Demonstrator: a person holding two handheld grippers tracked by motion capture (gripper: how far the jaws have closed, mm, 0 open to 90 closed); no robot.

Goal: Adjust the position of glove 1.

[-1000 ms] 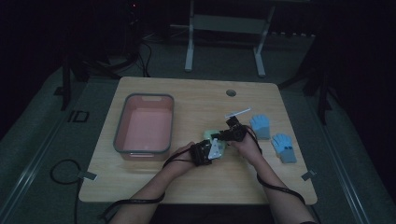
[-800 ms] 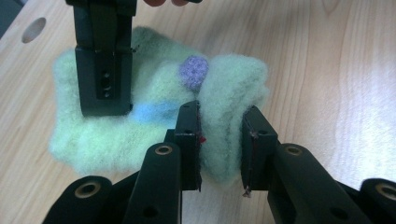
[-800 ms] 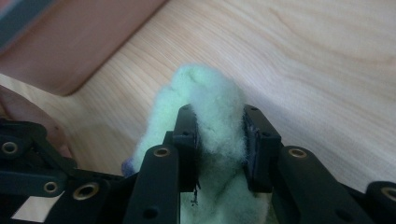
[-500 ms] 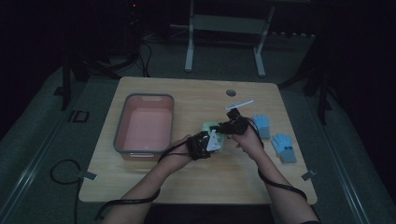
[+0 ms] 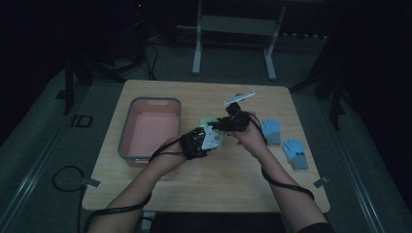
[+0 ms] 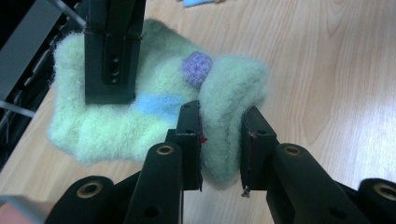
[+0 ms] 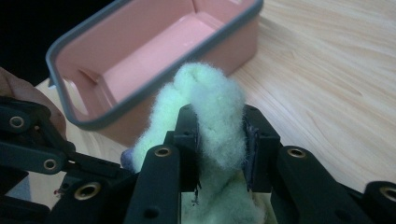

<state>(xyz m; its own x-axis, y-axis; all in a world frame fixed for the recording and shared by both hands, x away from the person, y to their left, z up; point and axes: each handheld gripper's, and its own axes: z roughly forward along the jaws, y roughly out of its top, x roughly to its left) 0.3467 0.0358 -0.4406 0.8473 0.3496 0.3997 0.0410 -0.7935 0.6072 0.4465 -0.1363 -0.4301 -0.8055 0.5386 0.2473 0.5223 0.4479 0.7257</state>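
Left gripper (image 6: 219, 140) clamped on a fold of the fuzzy pale-green glove (image 6: 154, 102), pads pressed into the wool on both sides. Right gripper (image 7: 219, 140) likewise pinched shut on another bunched part of the same glove (image 7: 210, 112). In the left gripper view, one black jaw of the right gripper seen lying across the top left of the glove, with a light blue stripe and a small purple patch showing on the wool between the two grips.

From the high view, left gripper (image 5: 201, 141) and right gripper (image 5: 228, 122) close together, held above the middle of the table (image 5: 209, 179), the glove (image 5: 210, 125) stretched between them and clear of the wood. Forearms in from the near edge, cables trailing off it.

Just to the left of the left gripper, a pink bin (image 5: 148, 131) with a grey rim, standing open towards the left edge of the table; same bin (image 7: 154, 56) right behind the glove in the right gripper view. Towards the right edge, two blue gloves lying flat on the wood: one blue glove (image 5: 272, 131) just beside the right hand, the other blue glove (image 5: 295, 153) nearer the near right corner, the two slightly apart.
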